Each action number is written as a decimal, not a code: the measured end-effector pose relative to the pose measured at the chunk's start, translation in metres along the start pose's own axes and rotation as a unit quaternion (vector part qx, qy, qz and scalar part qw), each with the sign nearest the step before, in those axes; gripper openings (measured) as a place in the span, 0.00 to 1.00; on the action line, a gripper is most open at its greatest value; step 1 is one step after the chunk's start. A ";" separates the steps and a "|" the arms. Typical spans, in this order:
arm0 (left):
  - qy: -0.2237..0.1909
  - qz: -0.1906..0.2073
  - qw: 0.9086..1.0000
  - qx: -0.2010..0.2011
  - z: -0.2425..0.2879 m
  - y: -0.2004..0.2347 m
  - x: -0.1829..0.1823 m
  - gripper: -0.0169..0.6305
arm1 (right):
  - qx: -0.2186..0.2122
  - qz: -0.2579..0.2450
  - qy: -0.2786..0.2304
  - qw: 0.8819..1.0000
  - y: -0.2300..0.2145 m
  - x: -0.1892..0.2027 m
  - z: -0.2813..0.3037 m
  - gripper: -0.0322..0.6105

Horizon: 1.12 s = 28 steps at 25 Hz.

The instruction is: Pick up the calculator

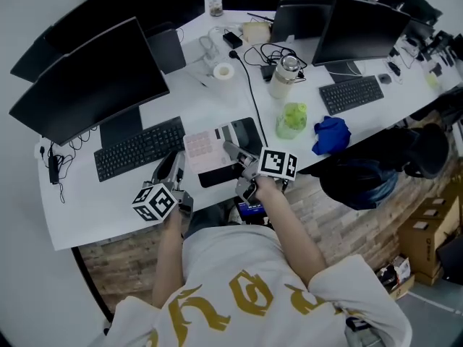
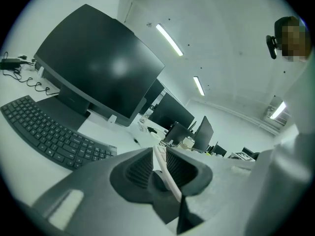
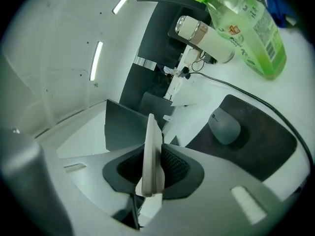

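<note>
Head view: pale pink-and-white calculator over the front part of the white table, between the black keyboard and the dark mouse pad. Left tongs at its near-left edge, right tongs at its right edge, so spanned between the two. A hand behind each marker cube. Farther back on the table a green bottle, a blue cloth and a white flask, well apart from the calculator.

Left gripper view: left tongs clamped on the calculator, seen edge-on as a thin pale strip running straight down the narrow gap between the ribbed pads. Keyboard and a large dark monitor off to the left beyond.

Right gripper view: right tongs pressed on the calculator, again edge-on, a pale slab standing up out of the pads, touching both. Grey mouse on the mouse pad to the right, near but apart from the tongs. Green bottle and flask farther off at the top.
</note>
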<state>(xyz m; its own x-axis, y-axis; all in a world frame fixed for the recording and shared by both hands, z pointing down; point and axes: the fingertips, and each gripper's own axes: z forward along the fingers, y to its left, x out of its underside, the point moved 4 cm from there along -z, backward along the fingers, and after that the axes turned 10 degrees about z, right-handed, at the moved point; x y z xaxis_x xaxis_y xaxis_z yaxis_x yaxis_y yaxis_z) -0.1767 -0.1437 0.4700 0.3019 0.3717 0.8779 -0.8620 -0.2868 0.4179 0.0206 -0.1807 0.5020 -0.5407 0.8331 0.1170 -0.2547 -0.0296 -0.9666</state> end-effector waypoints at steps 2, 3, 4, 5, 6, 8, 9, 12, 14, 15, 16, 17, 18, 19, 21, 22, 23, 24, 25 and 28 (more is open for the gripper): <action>-0.004 0.001 1.000 0.003 0.001 -0.002 -0.003 0.16 | -0.004 0.004 -0.004 1.000 0.002 0.001 -0.002 0.21; -0.005 0.002 1.000 0.005 0.001 -0.002 -0.004 0.16 | -0.006 0.006 -0.005 1.000 0.003 0.001 -0.003 0.21; -0.006 0.003 1.000 0.006 0.002 -0.003 -0.004 0.16 | -0.007 0.006 -0.007 1.000 0.004 0.001 -0.004 0.21; -0.005 0.003 1.000 0.007 0.003 -0.003 -0.004 0.16 | -0.008 0.007 -0.010 1.000 0.004 0.000 -0.005 0.21; -0.005 0.003 1.000 0.009 0.004 -0.004 -0.004 0.16 | -0.008 0.006 -0.012 1.000 0.004 -0.001 -0.006 0.21; -0.004 0.003 1.000 0.011 0.003 -0.005 -0.002 0.16 | -0.008 0.008 -0.017 1.000 0.003 -0.001 -0.008 0.21; -0.003 0.003 1.000 0.012 0.003 -0.006 -0.001 0.16 | -0.008 0.010 -0.020 1.000 0.003 -0.002 -0.009 0.21; 0.000 0.003 1.000 0.013 0.003 -0.007 -0.001 0.16 | -0.009 0.017 -0.025 1.000 0.002 -0.002 -0.010 0.21; 0.001 0.003 1.000 0.014 0.003 -0.007 -0.001 0.16 | -0.010 0.018 -0.025 0.999 0.002 -0.002 -0.010 0.21; 0.001 0.003 1.000 0.015 0.003 -0.007 -0.001 0.16 | -0.010 0.017 -0.026 0.999 0.002 -0.002 -0.010 0.21; 0.002 0.003 1.000 0.016 0.004 -0.007 -0.001 0.16 | -0.010 0.017 -0.026 0.999 0.003 -0.002 -0.010 0.21; 0.002 0.003 1.000 0.016 0.005 -0.008 -0.001 0.16 | -0.011 0.016 -0.027 0.999 0.003 -0.002 -0.011 0.21; 0.002 0.003 1.000 0.017 0.006 -0.008 -0.001 0.16 | -0.010 0.016 -0.027 0.999 0.003 -0.002 -0.011 0.21; 0.003 0.003 1.000 0.017 0.006 -0.008 -0.001 0.16 | -0.010 0.017 -0.028 0.999 0.003 -0.003 -0.011 0.21; 0.005 0.003 1.000 0.018 0.007 -0.008 -0.001 0.16 | -0.008 0.018 -0.029 0.999 0.002 -0.003 -0.011 0.21; 0.006 0.003 1.000 0.018 0.008 -0.008 0.000 0.16 | -0.007 0.019 -0.029 0.999 0.001 -0.002 -0.012 0.21; 0.007 0.003 1.000 0.019 0.008 -0.008 0.000 0.16 | -0.006 0.019 -0.029 0.999 0.001 -0.002 -0.012 0.21; 0.009 0.003 1.000 0.020 0.009 -0.007 0.000 0.16 | -0.006 0.020 -0.030 0.999 0.000 -0.003 -0.012 0.21; 0.009 0.002 1.000 0.020 0.010 -0.007 0.000 0.16 | -0.005 0.020 -0.030 0.999 0.000 -0.003 -0.011 0.21; 0.010 0.002 1.000 0.021 0.012 -0.007 0.001 0.16 | -0.003 0.019 -0.030 0.999 -0.001 -0.005 -0.011 0.21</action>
<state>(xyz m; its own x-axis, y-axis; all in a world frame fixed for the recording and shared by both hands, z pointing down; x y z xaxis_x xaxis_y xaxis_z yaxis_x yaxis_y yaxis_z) -0.1657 -0.1520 0.4708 0.2901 0.3890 0.8744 -0.8454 -0.3239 0.4246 0.0320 -0.1785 0.5003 -0.5967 0.7971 0.0931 -0.2281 -0.0572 -0.9719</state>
